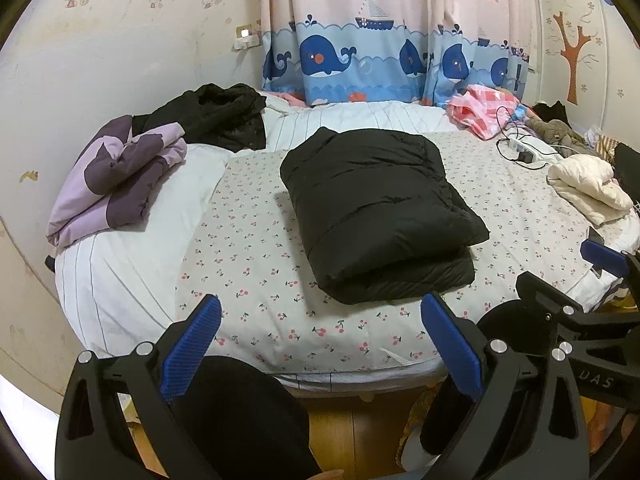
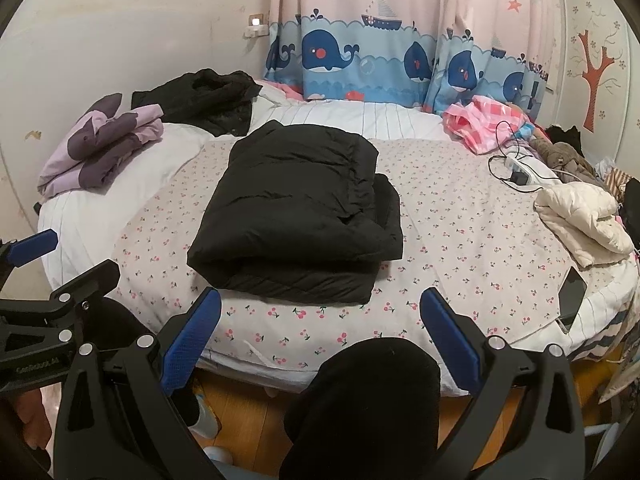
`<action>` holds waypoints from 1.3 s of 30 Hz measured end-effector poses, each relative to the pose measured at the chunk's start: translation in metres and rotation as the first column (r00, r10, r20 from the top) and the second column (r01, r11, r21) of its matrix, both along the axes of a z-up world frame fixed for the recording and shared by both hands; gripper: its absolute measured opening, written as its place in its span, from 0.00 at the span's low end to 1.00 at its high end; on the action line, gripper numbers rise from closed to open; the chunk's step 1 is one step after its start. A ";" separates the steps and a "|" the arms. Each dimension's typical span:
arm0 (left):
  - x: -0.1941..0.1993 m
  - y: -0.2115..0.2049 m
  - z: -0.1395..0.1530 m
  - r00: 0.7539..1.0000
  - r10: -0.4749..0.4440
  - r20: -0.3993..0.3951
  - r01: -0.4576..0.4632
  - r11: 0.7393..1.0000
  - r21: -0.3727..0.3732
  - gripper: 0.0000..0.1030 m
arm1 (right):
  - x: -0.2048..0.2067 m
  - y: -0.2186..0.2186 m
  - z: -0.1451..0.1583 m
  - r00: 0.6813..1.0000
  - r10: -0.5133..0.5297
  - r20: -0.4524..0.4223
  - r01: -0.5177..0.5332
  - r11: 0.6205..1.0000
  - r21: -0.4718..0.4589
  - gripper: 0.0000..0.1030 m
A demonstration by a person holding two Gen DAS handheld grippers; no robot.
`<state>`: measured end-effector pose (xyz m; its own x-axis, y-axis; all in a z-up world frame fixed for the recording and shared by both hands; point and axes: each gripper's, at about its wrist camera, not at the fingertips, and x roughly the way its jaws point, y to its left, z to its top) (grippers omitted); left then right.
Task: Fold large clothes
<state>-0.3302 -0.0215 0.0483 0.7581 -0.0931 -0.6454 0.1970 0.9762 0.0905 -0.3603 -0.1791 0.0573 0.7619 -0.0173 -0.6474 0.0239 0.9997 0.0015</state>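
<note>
Child's bedroom (bed [image 1: 120, 280], whale curtain [image 1: 360, 56])

Jacket [image 1: 380, 212] mid bed [image 1: 132, 280], phone [image 2: 573, 297] rt.

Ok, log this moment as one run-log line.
black jacket: folded, on bed | left gripper: open, empty | right gripper: open, empty

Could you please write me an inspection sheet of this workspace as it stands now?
Surface: bed with a cherry-print sheet, bare around the centre.
Job's things: black padded jacket folded in the middle of the bed; purple jacket folded at far left; another black garment bunched behind it; cream jacket at right.
Clutter: pink checked cloth; phone near the right edge.
Grippers: left gripper and right gripper both open, empty, short of the bed.
Cables: power strip with black leads on the bed.
Surroundings: whale-print curtain, wooden floor.
</note>
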 end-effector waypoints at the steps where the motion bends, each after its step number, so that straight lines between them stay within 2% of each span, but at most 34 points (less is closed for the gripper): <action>1: 0.002 0.001 -0.001 1.000 0.002 -0.003 -0.002 1.000 0.000 0.93 | 0.000 0.001 -0.001 1.000 0.000 -0.002 0.000 1.000 -0.001 0.93; 7: 0.006 0.002 -0.006 1.000 0.011 -0.013 -0.011 1.000 0.014 0.93 | 0.003 0.002 -0.007 1.000 0.001 -0.018 -0.001 1.000 -0.006 0.93; 18: 0.016 0.008 -0.016 0.998 0.025 -0.055 -0.026 0.999 -0.021 0.93 | 0.011 0.005 -0.015 0.999 -0.012 -0.045 0.010 0.999 -0.047 0.93; 23: 0.017 0.002 -0.017 0.997 0.013 -0.075 -0.014 1.000 -0.012 0.93 | 0.015 0.004 -0.017 0.998 -0.013 -0.054 0.010 0.998 -0.054 0.93; 30: 0.021 -0.002 -0.022 0.995 0.026 -0.096 -0.026 1.000 0.000 0.93 | 0.019 0.002 -0.018 0.998 -0.033 -0.057 0.026 0.994 -0.107 0.93; 39: 0.029 0.004 -0.023 0.993 0.064 -0.104 -0.065 0.998 -0.011 0.93 | 0.023 -0.007 -0.020 0.997 -0.037 -0.067 0.031 0.995 -0.097 0.93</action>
